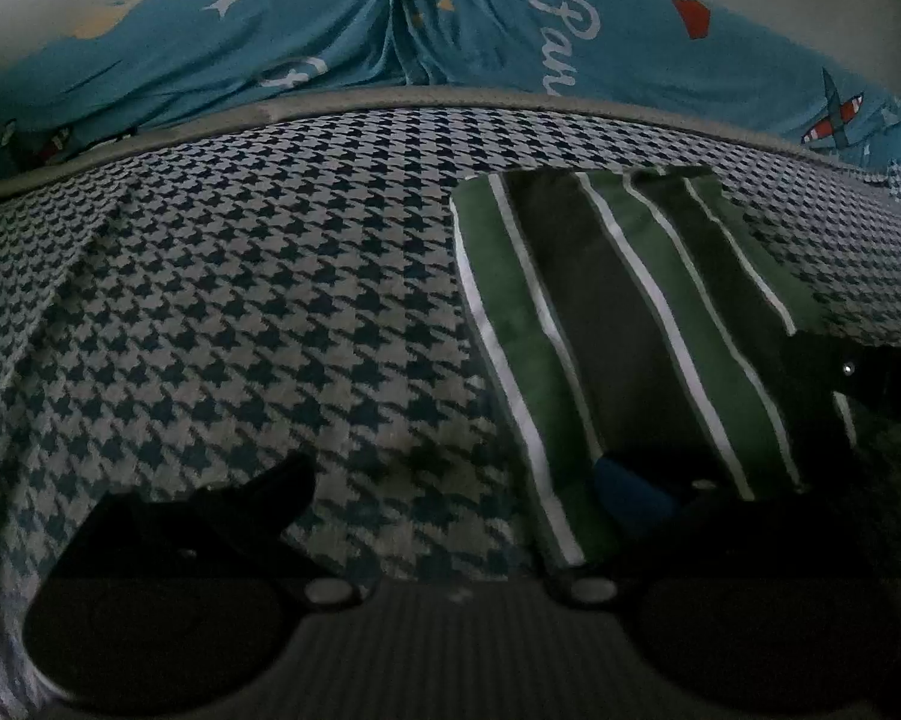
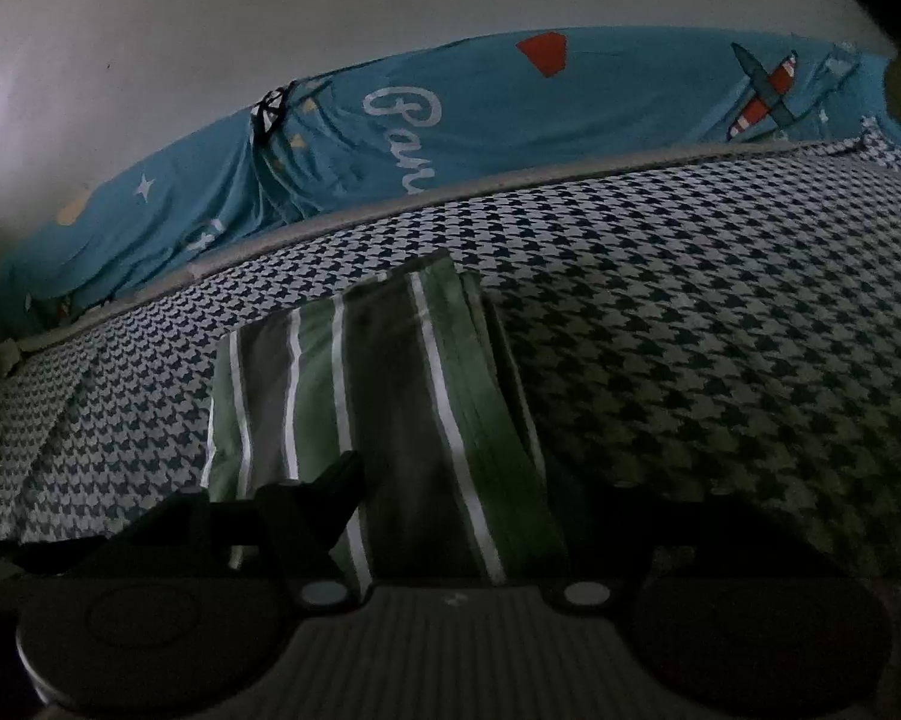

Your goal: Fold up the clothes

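A folded garment (image 1: 630,330) with green, grey and white stripes lies flat on the houndstooth bedspread (image 1: 240,300). My left gripper (image 1: 462,474) is open at its near left corner: the left finger is over bare bedspread, and the right finger, with its blue pad, rests over the garment's near edge. A dark finger of the right gripper (image 1: 840,372) reaches in over the garment's right side. In the right wrist view the garment (image 2: 390,390) runs away from me, and my right gripper (image 2: 492,498) is open, its fingers standing either side of the near end.
The houndstooth bedspread (image 2: 720,360) spreads wide to the right of the garment. Behind its grey piped edge hangs a blue printed sheet (image 2: 510,120) with planes and lettering. Above that is a pale wall (image 2: 210,30). The scene is dim.
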`<state>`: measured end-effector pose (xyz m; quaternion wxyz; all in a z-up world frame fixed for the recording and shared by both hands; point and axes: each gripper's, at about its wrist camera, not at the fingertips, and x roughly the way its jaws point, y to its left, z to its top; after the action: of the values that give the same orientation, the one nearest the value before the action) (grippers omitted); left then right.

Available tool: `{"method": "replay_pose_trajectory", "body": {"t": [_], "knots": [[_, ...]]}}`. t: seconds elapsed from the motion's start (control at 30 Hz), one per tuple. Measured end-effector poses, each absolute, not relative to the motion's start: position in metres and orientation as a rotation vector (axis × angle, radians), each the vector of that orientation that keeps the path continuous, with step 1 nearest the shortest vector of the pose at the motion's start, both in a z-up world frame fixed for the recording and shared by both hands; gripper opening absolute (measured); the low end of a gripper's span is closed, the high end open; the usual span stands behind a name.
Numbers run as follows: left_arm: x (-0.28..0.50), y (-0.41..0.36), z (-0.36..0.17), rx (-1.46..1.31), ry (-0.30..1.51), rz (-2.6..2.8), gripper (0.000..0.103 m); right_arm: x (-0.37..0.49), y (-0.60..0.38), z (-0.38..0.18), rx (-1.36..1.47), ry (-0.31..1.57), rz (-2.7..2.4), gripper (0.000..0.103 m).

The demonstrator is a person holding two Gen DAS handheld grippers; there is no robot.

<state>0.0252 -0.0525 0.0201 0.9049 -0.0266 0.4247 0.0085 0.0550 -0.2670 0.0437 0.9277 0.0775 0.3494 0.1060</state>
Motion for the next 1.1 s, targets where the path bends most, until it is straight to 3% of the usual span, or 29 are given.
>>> {"method": "replay_pose_trajectory", "body": {"t": [0.9, 1.1], "knots": [[-0.025, -0.057, 0.009, -0.046, 0.942, 0.082, 0.103, 0.018, -0.288, 0.030, 0.219, 0.801, 0.167, 0.070], [-0.028, -0.062, 0.007, -0.035, 0.946, 0.083, 0.103, 0.016, -0.285, 0.023, 0.203, 0.826, 0.171, 0.075]]}}
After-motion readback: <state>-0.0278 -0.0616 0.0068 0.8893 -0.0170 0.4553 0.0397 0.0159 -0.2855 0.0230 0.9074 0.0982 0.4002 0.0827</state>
